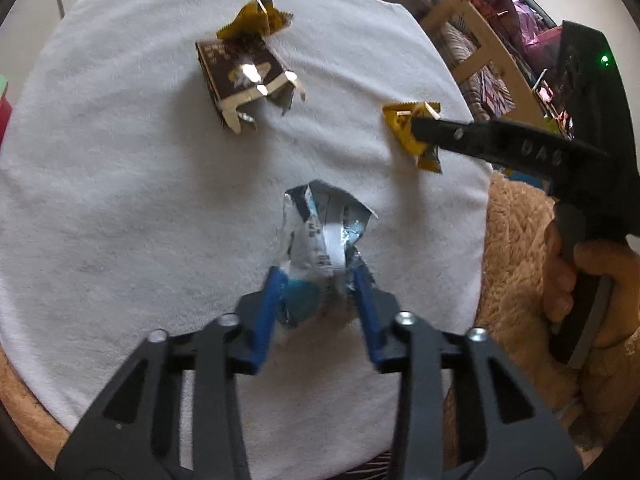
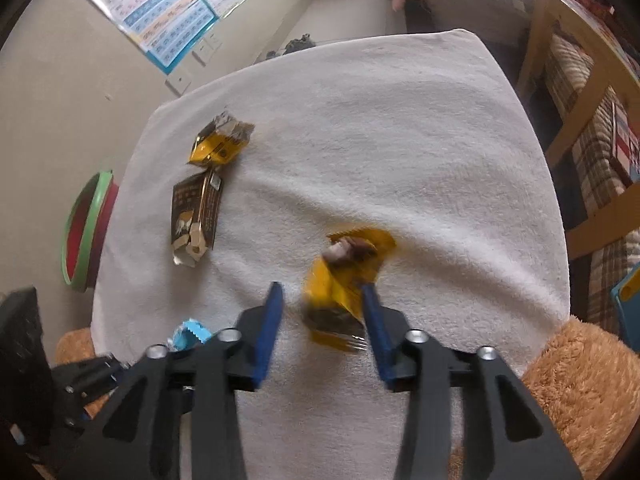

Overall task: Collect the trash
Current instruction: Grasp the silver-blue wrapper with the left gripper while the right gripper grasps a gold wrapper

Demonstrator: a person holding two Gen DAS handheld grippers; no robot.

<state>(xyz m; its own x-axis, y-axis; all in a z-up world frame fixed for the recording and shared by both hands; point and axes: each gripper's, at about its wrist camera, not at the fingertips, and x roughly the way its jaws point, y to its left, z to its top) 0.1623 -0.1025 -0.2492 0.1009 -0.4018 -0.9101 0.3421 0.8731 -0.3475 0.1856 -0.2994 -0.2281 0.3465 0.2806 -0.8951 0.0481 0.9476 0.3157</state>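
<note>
A white towel (image 1: 120, 200) covers the worktop. Far left on it lie a brown carton (image 1: 244, 76) and a yellow wrapper (image 1: 256, 20). The left gripper (image 1: 320, 276) pinches a crumpled silver wrapper (image 1: 320, 232) near the centre. The right gripper (image 2: 322, 300) stands parted around a yellow packet (image 2: 344, 276), its right finger touching.

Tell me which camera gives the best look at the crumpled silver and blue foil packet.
Left wrist view: the crumpled silver and blue foil packet sits centred, between the left tongs. The right wrist view shows only a blue corner behind its frame.

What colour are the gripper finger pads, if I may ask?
Blue finger pads, on black gripper frames; clearest in the left wrist view.
</note>
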